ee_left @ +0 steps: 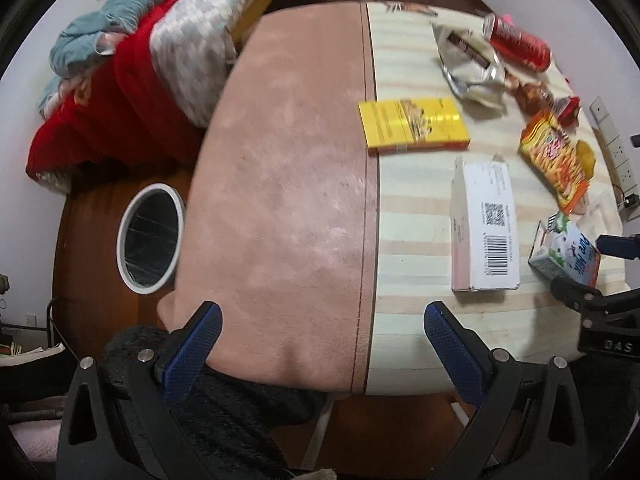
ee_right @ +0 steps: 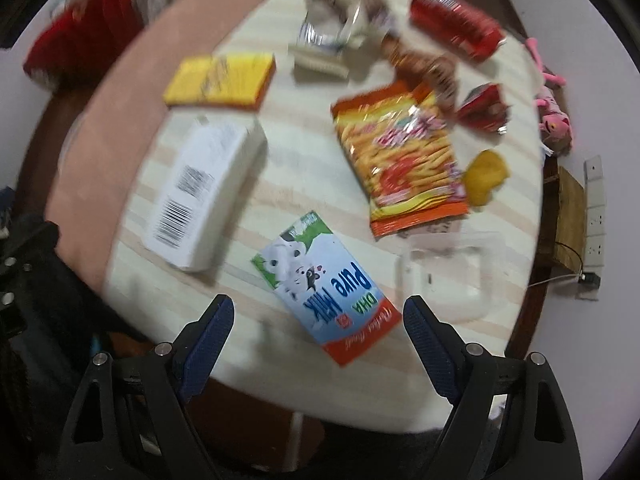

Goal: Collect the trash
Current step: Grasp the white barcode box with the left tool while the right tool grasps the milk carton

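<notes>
Bin (ee_left: pixel 150 240) sits on the floor far left. My left gripper (ee_left: pixel 322 344) hangs over the pink cloth w/ jaws apart, empty. Right gripper (ee_right: pixel 318 340) is over the tabletop (ee_right: pixel 304 160), jaws apart, astride the milk carton (ee_right: pixel 324 292). Looks light, crushable cardboard; I'd pinch across its flat faces mid-body.

Black tongs (ee_right: pixel 318 344), blue ribbed pads (ee_right: pixel 210 344) (silver screws)
</notes>
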The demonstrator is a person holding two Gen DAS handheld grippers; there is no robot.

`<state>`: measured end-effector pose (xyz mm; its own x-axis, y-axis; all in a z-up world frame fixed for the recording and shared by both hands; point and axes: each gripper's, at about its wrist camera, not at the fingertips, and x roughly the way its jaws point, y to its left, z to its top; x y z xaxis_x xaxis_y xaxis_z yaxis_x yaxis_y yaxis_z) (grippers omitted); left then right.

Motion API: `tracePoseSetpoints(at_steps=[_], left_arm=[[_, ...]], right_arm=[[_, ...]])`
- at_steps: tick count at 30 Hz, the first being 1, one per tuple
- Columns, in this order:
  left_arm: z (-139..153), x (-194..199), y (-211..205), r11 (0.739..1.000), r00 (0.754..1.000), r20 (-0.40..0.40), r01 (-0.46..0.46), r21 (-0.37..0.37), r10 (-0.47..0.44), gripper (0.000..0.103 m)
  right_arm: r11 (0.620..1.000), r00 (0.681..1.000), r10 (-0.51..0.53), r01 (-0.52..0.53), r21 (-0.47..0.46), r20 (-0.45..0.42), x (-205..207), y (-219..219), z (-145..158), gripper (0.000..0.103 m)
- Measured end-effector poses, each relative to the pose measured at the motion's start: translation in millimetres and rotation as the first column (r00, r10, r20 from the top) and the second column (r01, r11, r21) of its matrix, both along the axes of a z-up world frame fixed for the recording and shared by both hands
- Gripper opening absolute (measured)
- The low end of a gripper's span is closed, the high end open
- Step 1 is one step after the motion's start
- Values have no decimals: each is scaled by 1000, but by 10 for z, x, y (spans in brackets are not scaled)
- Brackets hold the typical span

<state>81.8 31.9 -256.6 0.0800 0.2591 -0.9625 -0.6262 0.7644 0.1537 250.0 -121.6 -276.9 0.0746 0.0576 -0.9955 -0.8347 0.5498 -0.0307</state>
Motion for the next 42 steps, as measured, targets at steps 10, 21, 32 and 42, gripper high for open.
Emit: tracePoseSetpoints(at_steps=[10, 21, 32, 42], left_arm=[[-120, 509, -44, 987, 998, 58, 32, -159, -23, 103], [-528, 1126, -367, 959, 990, 48, 143, -243, -135, 44], [-564, 463, -607, 979, 995, -8, 100, -177, -103, 43], [-730, 366, -574, 979, 997, 6, 83, -188, -83, 43]], right_arm=[[894, 886, -425, 443, 71, -183, 304, -581, -229, 62], [770, 740, -580, 635, 68, -341, 243, -1211, -460, 71], [911, 908, -400, 409, 55, -122, -49, -778, -332, 53], [912, 903, -398, 408, 33, -161, -221, -675, -382, 54]])
